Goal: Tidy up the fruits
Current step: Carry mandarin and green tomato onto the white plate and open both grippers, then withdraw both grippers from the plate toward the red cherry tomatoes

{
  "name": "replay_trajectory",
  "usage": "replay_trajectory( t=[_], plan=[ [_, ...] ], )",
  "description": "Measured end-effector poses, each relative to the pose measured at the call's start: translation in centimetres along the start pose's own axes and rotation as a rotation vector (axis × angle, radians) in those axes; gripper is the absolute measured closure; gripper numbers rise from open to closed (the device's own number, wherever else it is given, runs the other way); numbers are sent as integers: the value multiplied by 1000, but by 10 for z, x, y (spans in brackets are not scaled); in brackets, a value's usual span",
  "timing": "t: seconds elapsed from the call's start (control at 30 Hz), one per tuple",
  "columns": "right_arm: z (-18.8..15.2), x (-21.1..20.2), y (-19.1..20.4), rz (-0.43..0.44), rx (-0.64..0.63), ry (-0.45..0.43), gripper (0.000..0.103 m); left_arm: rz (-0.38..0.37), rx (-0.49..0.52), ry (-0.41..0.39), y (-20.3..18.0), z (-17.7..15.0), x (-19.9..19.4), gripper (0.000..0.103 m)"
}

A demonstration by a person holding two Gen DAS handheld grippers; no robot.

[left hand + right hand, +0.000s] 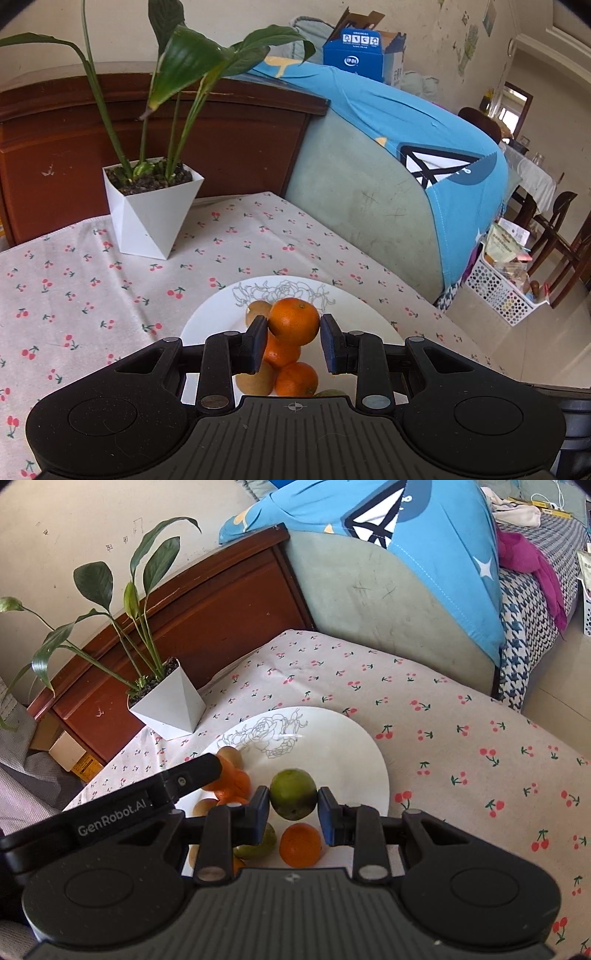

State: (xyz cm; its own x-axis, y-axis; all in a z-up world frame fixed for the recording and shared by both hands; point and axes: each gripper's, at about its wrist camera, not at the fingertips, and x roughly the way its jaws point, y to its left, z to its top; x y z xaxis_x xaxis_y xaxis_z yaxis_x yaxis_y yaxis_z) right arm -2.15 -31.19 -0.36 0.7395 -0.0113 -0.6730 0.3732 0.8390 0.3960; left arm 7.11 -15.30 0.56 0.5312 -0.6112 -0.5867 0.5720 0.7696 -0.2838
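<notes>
A white plate with a flower drawing sits on the cherry-print tablecloth and holds several fruits. My left gripper is shut on an orange and holds it over the plate, above two more oranges and brown kiwis. My right gripper is shut on a green fruit over the same plate. Below it lie an orange and another green fruit. The left gripper's finger reaches in from the left with its orange.
A white angular pot with a leafy plant stands on the cloth behind the plate; it also shows in the right wrist view. A dark wooden headboard and a grey-green sofa arm with a blue cloth border the table.
</notes>
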Motion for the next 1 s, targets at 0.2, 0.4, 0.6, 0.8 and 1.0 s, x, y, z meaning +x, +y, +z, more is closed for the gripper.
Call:
replay_trajectory(
  t=[0.2, 0.4, 0.6, 0.8, 1.0],
  plan=[
    [-1, 0, -4, 1, 36, 4, 72, -6, 12, 13, -4, -3, 5, 76],
    [0, -2, -2, 17, 50, -6, 72, 13, -5, -2, 1, 0, -1, 73],
    [-1, -6, 3, 47, 50, -7, 72, 51, -25, -5, 9, 5, -11, 69],
    [-5, -9, 13, 97, 25, 5, 72, 92, -47, 6, 21, 10, -27, 65],
    [-13, -14, 31, 154, -48, 14, 72, 125, -78, 5, 38, 12, -52, 58]
  ],
)
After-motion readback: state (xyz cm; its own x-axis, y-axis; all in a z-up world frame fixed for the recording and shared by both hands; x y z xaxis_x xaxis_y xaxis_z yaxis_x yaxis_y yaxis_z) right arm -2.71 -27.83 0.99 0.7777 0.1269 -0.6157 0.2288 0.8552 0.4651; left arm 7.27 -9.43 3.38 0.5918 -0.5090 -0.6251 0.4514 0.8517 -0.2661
